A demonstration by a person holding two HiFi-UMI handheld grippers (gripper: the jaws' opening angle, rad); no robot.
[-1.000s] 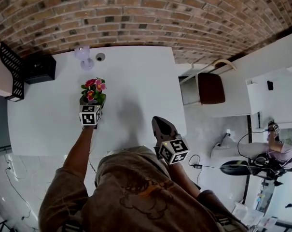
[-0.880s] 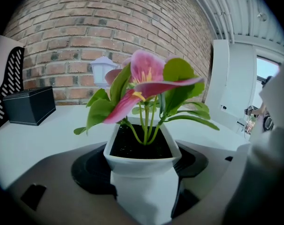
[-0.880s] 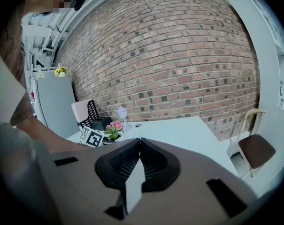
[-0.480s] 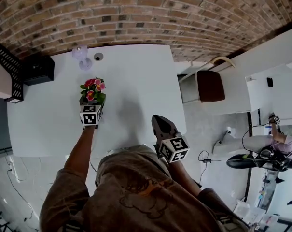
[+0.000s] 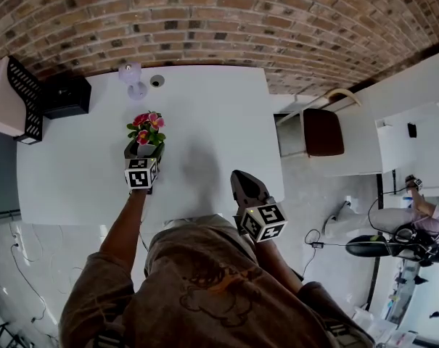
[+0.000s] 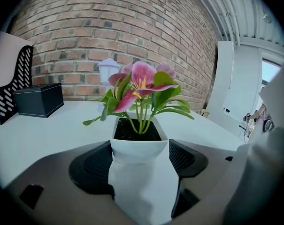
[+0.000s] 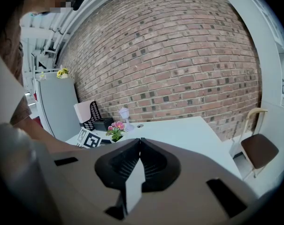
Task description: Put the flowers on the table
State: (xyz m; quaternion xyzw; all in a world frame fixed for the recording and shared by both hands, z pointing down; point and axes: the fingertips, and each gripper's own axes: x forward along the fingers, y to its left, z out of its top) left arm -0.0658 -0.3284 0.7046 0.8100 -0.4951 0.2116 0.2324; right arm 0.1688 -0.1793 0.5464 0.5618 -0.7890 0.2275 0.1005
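Flowers (image 6: 141,86) almost unmoved, clamped between left hand-held gripper (image 5: 143,158) jaws.

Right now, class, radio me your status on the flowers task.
Left gripper shut on flower pot, over table. Right gripper shut, empty, at near edge. Lamp and black box beyond pot, apart from it.

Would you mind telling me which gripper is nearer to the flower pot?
Left. The left gripper is shut on the flower pot; the right gripper is shut and empty, well apart to the pot's right.
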